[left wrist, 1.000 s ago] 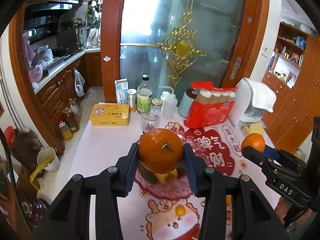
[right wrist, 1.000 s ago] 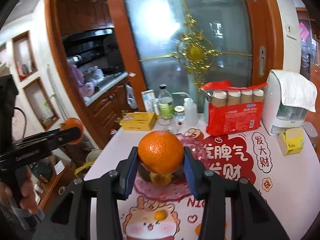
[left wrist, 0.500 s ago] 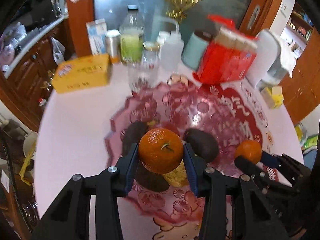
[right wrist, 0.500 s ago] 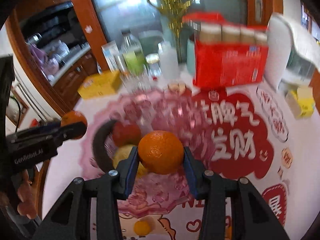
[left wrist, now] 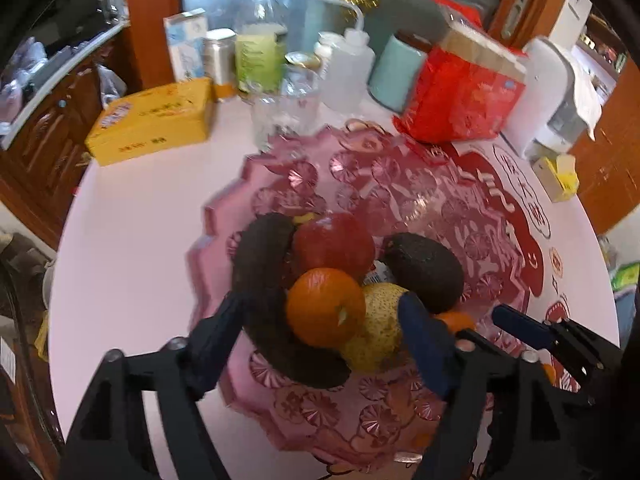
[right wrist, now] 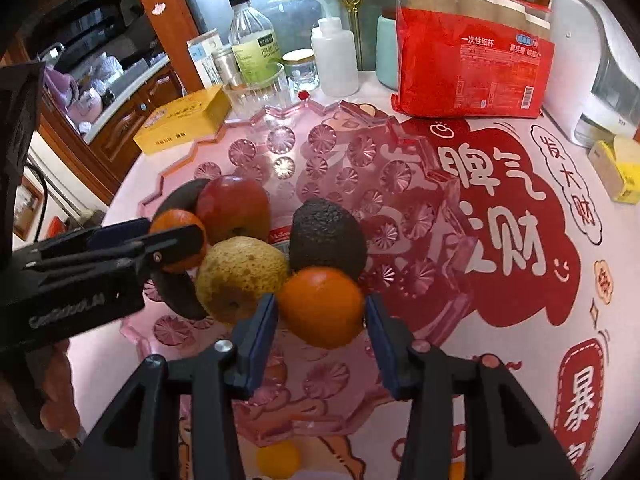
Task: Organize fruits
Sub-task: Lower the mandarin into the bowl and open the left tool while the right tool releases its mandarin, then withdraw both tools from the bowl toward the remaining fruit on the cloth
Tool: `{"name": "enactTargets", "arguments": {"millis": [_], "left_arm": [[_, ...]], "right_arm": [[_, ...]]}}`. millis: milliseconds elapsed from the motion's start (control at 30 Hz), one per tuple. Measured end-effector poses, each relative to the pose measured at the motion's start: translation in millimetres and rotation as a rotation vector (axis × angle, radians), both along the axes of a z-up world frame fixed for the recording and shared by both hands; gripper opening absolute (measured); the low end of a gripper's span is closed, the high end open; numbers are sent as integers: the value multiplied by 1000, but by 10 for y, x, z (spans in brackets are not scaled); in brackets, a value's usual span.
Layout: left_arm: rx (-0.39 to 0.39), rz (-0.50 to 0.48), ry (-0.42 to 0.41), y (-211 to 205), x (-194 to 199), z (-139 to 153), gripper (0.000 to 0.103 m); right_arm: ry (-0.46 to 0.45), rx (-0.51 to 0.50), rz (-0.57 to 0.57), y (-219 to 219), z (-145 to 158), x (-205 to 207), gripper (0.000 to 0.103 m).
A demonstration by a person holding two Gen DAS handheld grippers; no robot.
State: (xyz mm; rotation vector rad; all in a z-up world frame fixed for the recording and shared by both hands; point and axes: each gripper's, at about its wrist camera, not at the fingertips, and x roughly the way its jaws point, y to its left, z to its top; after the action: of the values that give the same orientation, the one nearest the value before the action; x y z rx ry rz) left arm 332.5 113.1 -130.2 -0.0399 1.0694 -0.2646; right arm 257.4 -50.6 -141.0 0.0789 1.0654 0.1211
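Left orange: sits between the left tongs, resting on the fruit pile in the pink dish; the jaws are opening and gaps show on both sides, so it is released.
Right orange: between the right tongs at the near edge of the pile, below the avocado; the jaws are opening. The 3 o'clock pad looks just clear, while the 9 o'clock pad may still touch it; I cannot be sure.
Key relation: each orange lies straight ahead of its own tongs, at 12 o'clock, already down in the dish, so the withdrawal should run back along the fingers, toward 6 o'clock.
Neighbours: the pear lies between the two oranges; the red apple is at 12 o'clock from the left orange, and a dark avocado at 9 o'clock.
Left view only: the left orange's open gaps; the right orange is nearly hidden behind a finger.
Right view only: the left tongs side-on, crossing in from 9 o'clock, and a printed mat on the desk.
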Motion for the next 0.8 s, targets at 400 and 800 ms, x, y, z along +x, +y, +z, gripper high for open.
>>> {"name": "enactTargets", "arguments": {"millis": [400,800], "left_arm": [[-54,46,-68,218,-357,425,89],[-54,63,-125,322,-888,846,91]], "right_arm": [[-106,15,-9,56,389,-305,54],[-158,24,-22,51,814,-757,54]]}}
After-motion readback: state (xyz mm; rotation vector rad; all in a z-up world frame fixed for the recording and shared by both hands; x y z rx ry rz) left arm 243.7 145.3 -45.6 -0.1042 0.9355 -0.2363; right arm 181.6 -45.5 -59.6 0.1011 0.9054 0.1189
